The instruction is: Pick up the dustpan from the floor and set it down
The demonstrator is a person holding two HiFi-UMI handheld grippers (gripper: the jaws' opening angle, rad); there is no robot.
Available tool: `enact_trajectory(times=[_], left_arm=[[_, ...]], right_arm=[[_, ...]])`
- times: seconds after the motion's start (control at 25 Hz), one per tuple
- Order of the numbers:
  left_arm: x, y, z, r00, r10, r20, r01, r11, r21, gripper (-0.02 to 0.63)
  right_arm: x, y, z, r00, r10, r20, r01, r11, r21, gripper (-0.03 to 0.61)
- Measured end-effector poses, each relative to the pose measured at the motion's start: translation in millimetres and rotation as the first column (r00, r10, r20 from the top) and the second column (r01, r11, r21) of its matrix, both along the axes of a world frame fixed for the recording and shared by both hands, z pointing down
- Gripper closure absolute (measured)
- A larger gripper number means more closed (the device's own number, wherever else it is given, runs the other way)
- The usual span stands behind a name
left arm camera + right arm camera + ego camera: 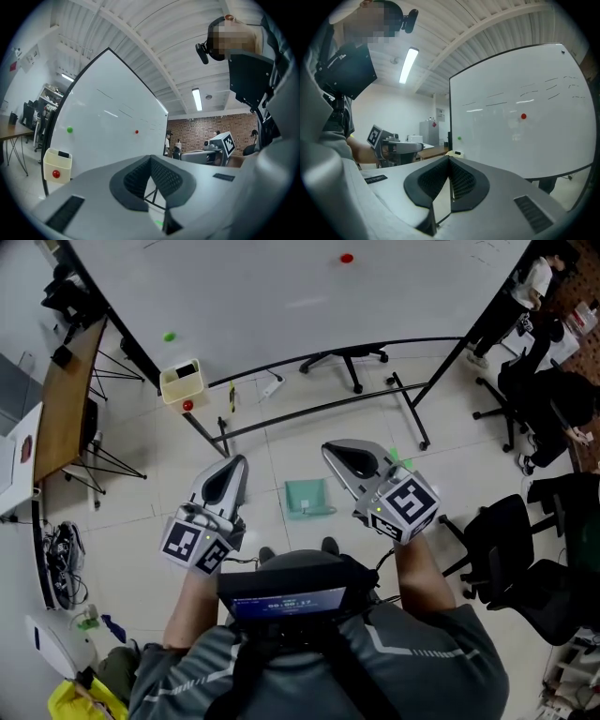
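Pale green plastic dustpan (307,497), one only, lying flat on the tiled floor (281,451) between two grippers.
The left gripper (235,464) and right gripper (331,448) both have their jaws pressed together on nothing. They face the one far whiteboard (281,296), which carries one red magnet (347,258) and one green magnet (170,336).

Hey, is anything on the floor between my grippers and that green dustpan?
Nothing visible does. The dustpan lies alone on bare tiles, seen in the head view between the left gripper and right gripper, both shut and empty. The whiteboard stand's bars lie beyond it.
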State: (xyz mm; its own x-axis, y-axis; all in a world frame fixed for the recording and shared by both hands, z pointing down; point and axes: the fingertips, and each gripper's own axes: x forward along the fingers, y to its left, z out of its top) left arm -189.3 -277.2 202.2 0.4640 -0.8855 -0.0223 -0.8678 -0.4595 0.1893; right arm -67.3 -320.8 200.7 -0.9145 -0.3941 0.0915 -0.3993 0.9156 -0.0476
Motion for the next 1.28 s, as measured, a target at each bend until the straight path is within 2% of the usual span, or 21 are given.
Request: enact_trajectory(times=[0.08, 0.24, 0.4, 0.48, 0.6, 0.72, 0.92, 1.0, 1.12, 1.28], left_arm=[[8.5, 1.0, -3.2, 1.000, -0.006, -0.002, 0.006, 1.000, -0.002, 0.584], [29.7, 11.3, -3.9, 1.000, -0.029, -0.009, 0.029, 1.000, 0.003, 0.584], [41.7, 24.2, 1.4, 0.989, -0.139, 0.044, 0.140, 0.990, -0.012, 0.584], [42.4, 33.2, -3.4, 0.984, -0.175, 0.025, 0.174, 0.985, 0.008, 0.584], [42.3, 61.9, -23.9, 0.983, -0.181, -0.019, 0.182, 0.981, 0.072, 0.584], [44.7, 101.3, -33.3, 0.984, -0.180, 0.000, 0.179, 0.979, 0.095, 0.584], [21.2, 180.2, -26.7, 0.987, -0.153, -0.050, 0.158, 0.982, 0.107, 0.584], [2.9, 225.1, -24.6, 0.988, -0.139, -0.063, 0.146, 0.983, 0.115, 0.584], [-20.6, 288.9, -16.3, 0.992, -0.122, -0.030, 0.124, 0.990, 0.066, 0.584], [-20.3, 327.0, -9.1, 0.998, -0.048, -0.035, 0.050, 0.997, 0.054, 0.584]], right_arm=[[7.4, -1.2, -2.9, 1.000, 0.001, 0.004, -0.001, 1.000, 0.003, 0.555], [28.7, -5.7, -11.8, 0.997, 0.007, 0.078, -0.007, 1.000, -0.002, 0.555], [47.2, -5.5, -13.0, 0.992, -0.040, 0.122, 0.041, 0.999, -0.010, 0.555], [51.8, -1.1, -16.9, 0.988, -0.065, 0.141, 0.065, 0.998, 0.008, 0.555], [46.9, 18.1, -21.4, 0.989, -0.084, 0.121, 0.082, 0.996, 0.019, 0.555], [43.2, 49.4, -29.5, 0.989, -0.083, 0.120, 0.080, 0.996, 0.029, 0.555], [27.9, 123.1, -36.2, 0.984, -0.049, 0.169, 0.043, 0.998, 0.038, 0.557], [16.1, 166.2, -33.2, 0.989, 0.003, 0.149, -0.006, 1.000, 0.019, 0.557], [-2.3, 235.0, -26.7, 0.996, 0.058, 0.074, -0.059, 0.998, 0.009, 0.557], [-7.3, 291.0, -23.5, 0.994, 0.096, 0.049, -0.098, 0.995, 0.031, 0.557]])
